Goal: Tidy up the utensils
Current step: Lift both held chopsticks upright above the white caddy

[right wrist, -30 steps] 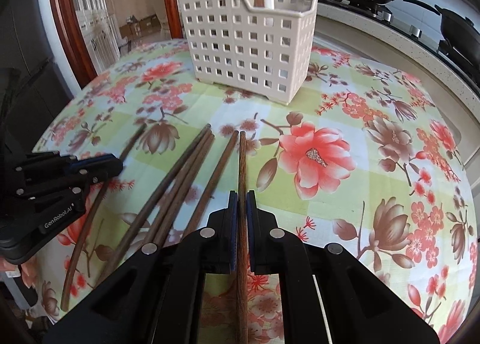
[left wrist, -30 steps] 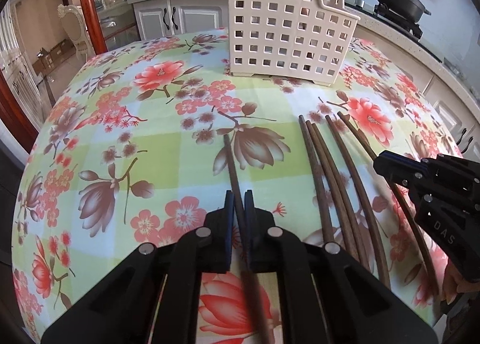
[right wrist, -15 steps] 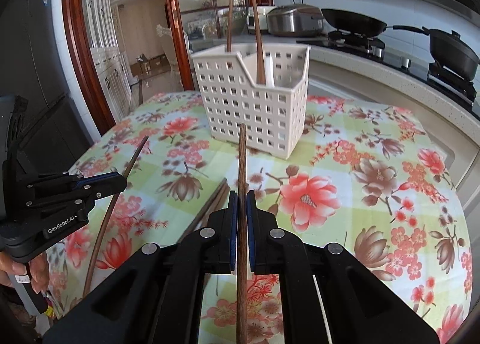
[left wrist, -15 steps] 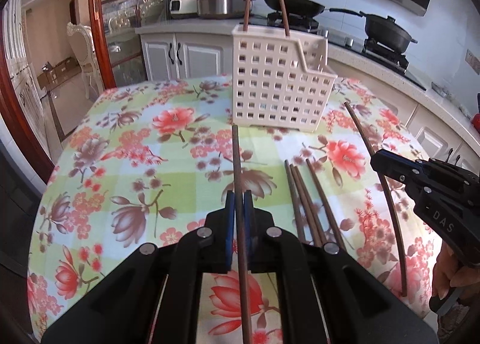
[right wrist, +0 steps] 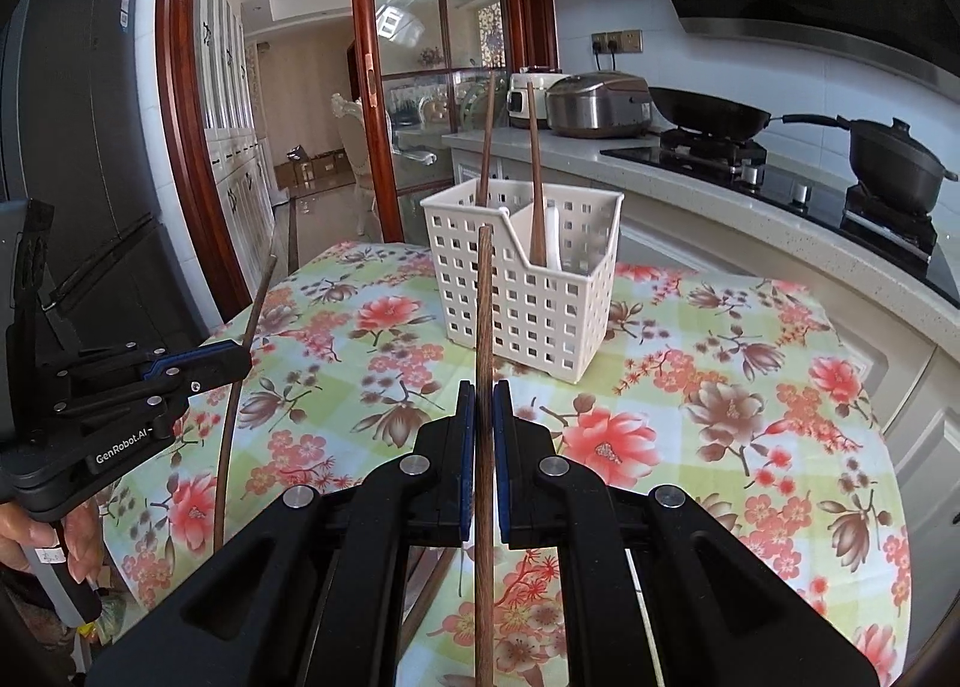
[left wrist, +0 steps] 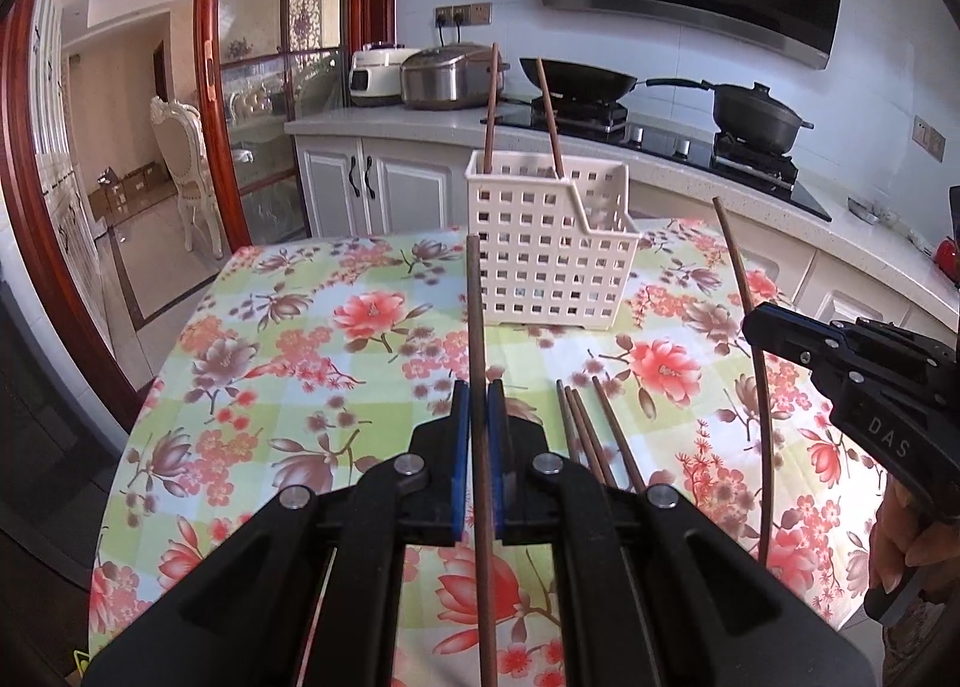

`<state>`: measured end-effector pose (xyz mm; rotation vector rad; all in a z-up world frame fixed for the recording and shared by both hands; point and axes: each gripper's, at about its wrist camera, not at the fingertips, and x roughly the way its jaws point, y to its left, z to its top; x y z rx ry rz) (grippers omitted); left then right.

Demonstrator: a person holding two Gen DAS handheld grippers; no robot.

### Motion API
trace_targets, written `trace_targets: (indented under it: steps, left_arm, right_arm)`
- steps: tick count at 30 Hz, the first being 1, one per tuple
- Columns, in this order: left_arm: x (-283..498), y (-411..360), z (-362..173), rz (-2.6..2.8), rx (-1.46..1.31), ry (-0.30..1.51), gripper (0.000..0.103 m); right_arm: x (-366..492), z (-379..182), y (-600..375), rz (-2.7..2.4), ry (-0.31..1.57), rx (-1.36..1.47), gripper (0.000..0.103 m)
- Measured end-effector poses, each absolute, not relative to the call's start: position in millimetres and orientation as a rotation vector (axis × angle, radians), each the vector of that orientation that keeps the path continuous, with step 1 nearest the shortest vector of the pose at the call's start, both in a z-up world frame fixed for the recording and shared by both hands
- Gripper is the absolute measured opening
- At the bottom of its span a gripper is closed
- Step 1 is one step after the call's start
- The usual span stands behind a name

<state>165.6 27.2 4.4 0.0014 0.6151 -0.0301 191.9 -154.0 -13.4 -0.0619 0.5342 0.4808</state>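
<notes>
Chopstick in left claw (left wrist: 475, 327): your left gripper (left wrist: 478, 414) has its blue pads pressed against the stick on both sides, and the stick runs forward, tip pointing at the near left corner of the white basket (left wrist: 549, 249). Your right gripper (right wrist: 483, 417) pinches a second chopstick (right wrist: 483, 327) the same way, tip level with the basket's near wall. In the left wrist view, three loose chopsticks (left wrist: 591, 435) lie together on the floral tablecloth (left wrist: 288, 375), just right of the left gripper. The basket stands upright at the far side of the table. Two chopsticks in basket (right wrist: 510, 147) lean upright: one in the left compartment, one in the right, beside a white item that you cannot identify.
</notes>
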Motion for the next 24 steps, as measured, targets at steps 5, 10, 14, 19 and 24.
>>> trace_targets:
  steps: [5,10,14,19,24]
  left_arm:
    - [153.7,25.8,18.5,-0.029,0.014,0.573,0.006]
    - [143.9,23.7,28.3,-0.027,0.022,0.547,0.006]
    - [137.5,22.9,34.9,-0.027,0.027,0.529,0.006]
    - [131.6,19.3,41.8,-0.027,0.036,0.509,0.006]
    - [126.9,18.4,47.1,-0.020,0.044,0.483,0.006]
  right_arm:
    - [178.0,1.1,-153.5,0.481,0.487,-0.080,0.006]
    - [168.0,8.5,-153.4,0.484,0.466,-0.096,0.006]
    - [161.2,14.8,-154.0,0.486,0.453,-0.100,0.006]
    - [153.5,25.5,-155.9,0.490,0.424,-0.109,0.006]
    - [148.4,30.8,-156.7,0.483,0.400,-0.120,0.006]
